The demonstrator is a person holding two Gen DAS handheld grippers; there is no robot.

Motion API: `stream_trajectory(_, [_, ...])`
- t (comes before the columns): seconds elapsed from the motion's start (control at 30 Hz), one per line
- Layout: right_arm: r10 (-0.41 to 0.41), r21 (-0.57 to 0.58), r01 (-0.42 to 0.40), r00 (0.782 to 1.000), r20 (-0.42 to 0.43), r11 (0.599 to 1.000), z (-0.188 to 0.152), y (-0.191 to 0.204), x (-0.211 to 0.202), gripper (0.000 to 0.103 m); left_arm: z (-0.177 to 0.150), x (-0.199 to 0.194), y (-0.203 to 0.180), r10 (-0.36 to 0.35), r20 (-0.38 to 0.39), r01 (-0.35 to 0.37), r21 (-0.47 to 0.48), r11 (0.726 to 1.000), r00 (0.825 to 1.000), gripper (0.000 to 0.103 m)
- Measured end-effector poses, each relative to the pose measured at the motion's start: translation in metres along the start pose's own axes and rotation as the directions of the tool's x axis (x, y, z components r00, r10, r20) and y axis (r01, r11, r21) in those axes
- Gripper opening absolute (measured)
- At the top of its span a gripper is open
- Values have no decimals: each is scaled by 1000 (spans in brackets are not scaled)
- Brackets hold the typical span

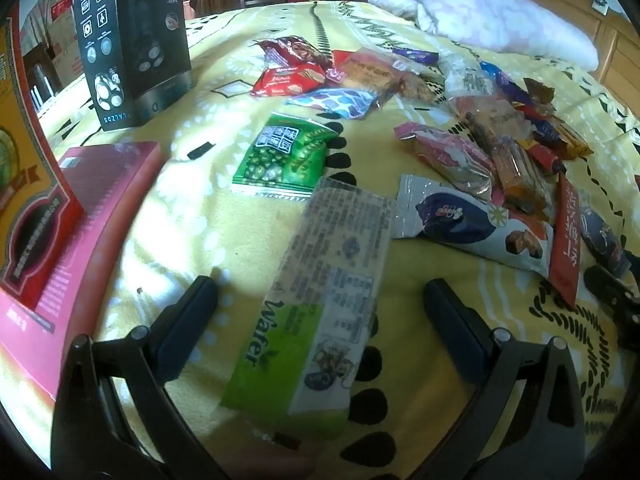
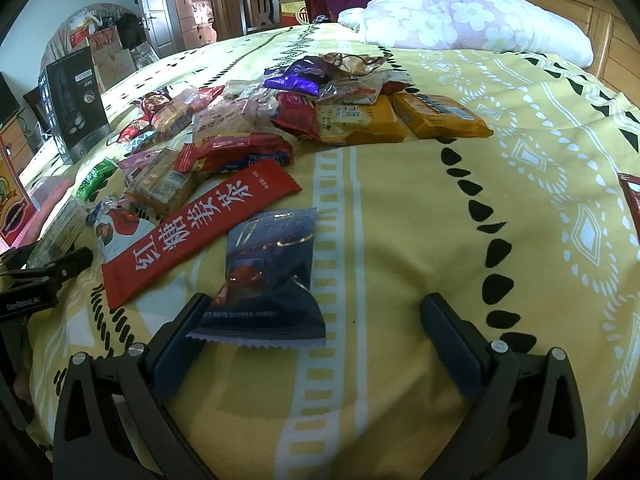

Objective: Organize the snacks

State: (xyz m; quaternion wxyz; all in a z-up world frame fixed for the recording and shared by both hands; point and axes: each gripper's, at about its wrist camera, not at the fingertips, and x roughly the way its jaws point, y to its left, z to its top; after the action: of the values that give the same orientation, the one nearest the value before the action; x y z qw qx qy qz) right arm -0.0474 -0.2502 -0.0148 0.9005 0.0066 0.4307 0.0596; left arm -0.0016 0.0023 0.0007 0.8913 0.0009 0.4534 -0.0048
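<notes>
L wrist view: left hand-held gripper point(image 1: 320, 304) spread wide, nothing gripped, fingers either side of the wafer pack point(image 1: 316, 300) flat on the bed point(image 1: 208, 216). Pack's long axis runs near-to-far, "Wafer" end nearest, far end tilting right toward the green pea bag point(image 1: 282, 156). Pink box point(image 1: 104, 208) sits left. R wrist view only: right hand-held gripper point(image 2: 316, 312) also released, dark blue packet point(image 2: 272, 280) lying beside its left finger, red sachet point(image 2: 200, 232) angled just beyond.
</notes>
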Motion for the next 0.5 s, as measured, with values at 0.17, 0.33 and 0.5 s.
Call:
stream_trajectory(0.17, [2,2,-2,1000,-3,1000,1,0,0,103,-2,-3,3,5,1,-5,4,1000,1000,103])
stream_trajectory(0.33, [3,2,-3,1000,2,1000,0,0,0,103,-3,-6,0,9,4,-9,10,1000,1000,103])
stream_trajectory(0.5, [2,1,-2,1000,2,1000,0,0,0,103,-2,-6,-1,5,0,-5,9,1000,1000,103])
